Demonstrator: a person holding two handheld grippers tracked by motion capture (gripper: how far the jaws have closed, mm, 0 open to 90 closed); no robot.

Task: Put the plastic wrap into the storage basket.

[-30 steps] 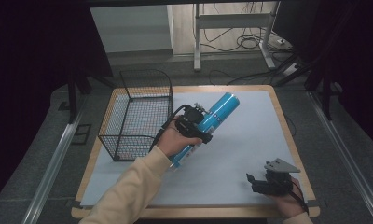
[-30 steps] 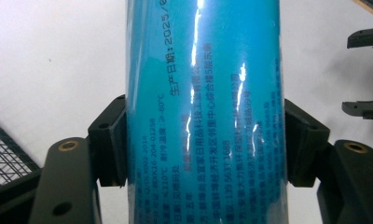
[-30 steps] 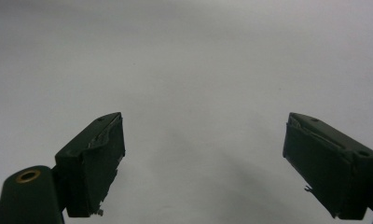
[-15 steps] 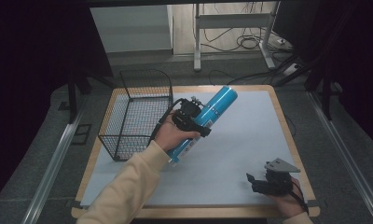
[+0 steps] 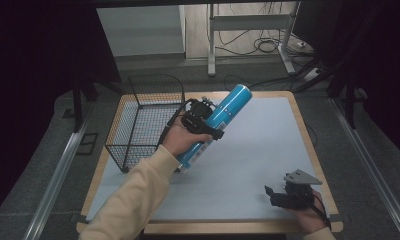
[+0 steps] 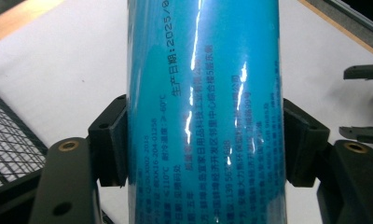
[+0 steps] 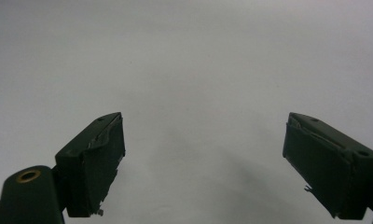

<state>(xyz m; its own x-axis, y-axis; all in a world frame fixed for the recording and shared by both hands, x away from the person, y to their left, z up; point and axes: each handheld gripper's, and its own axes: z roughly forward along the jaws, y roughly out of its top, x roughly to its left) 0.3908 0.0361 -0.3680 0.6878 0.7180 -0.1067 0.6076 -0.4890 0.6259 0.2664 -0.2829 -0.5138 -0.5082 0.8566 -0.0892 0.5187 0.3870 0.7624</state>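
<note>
A tall blue canister (image 5: 223, 117) with printed text is held tilted above the table, its top pointing up and to the right. My left gripper (image 5: 202, 121) is shut on its middle. In the left gripper view the canister (image 6: 203, 112) stands between both pads (image 6: 111, 140), pressed from each side. My right gripper (image 5: 273, 194) rests near the table's front right corner, pointing left. Its jaws stand wide apart in the right gripper view (image 7: 203, 158), with nothing but the pale mat between them.
A black wire basket (image 5: 144, 120) stands at the table's left side, just left of the held canister. The table (image 5: 268, 145) has a pale grey mat and a wooden rim. Desk legs and cables lie on the floor beyond the far edge.
My left gripper has carried the canister a little to the left, toward the basket. The right gripper has not moved.
</note>
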